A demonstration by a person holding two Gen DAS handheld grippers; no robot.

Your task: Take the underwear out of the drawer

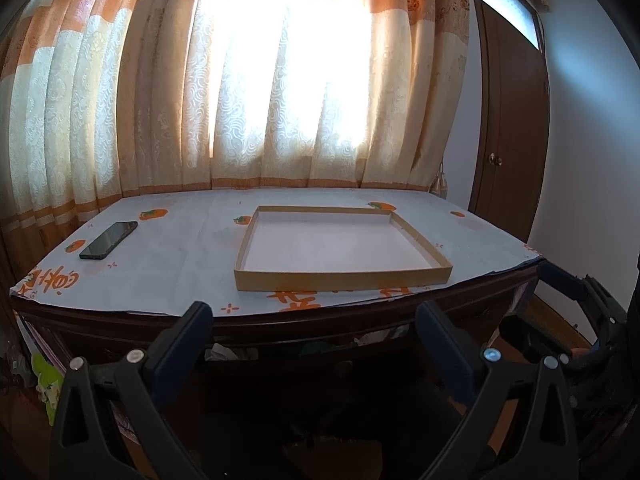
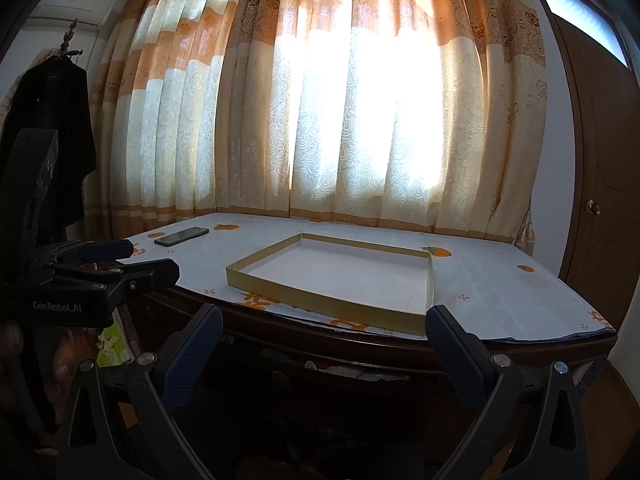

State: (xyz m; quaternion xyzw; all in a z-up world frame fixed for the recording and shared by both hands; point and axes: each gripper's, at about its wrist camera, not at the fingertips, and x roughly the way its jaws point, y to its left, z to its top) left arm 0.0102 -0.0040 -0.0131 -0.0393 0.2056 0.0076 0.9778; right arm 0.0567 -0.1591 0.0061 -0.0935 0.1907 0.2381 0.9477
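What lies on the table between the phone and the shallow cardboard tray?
Nothing: only bare patterned tablecloth separates the phone from the tray, clearest in the left wrist view.

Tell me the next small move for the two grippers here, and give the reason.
Probably lower the right gripper toward the dark gap under the brown wooden table's front edge, where pale crumpled cloth shows in what looks like a slightly open drawer. Both grippers, the left gripper too, stand open and hold nothing, and the shallow tan cardboard tray on top has nothing in it.

orange-banded cream curtain, tan tray
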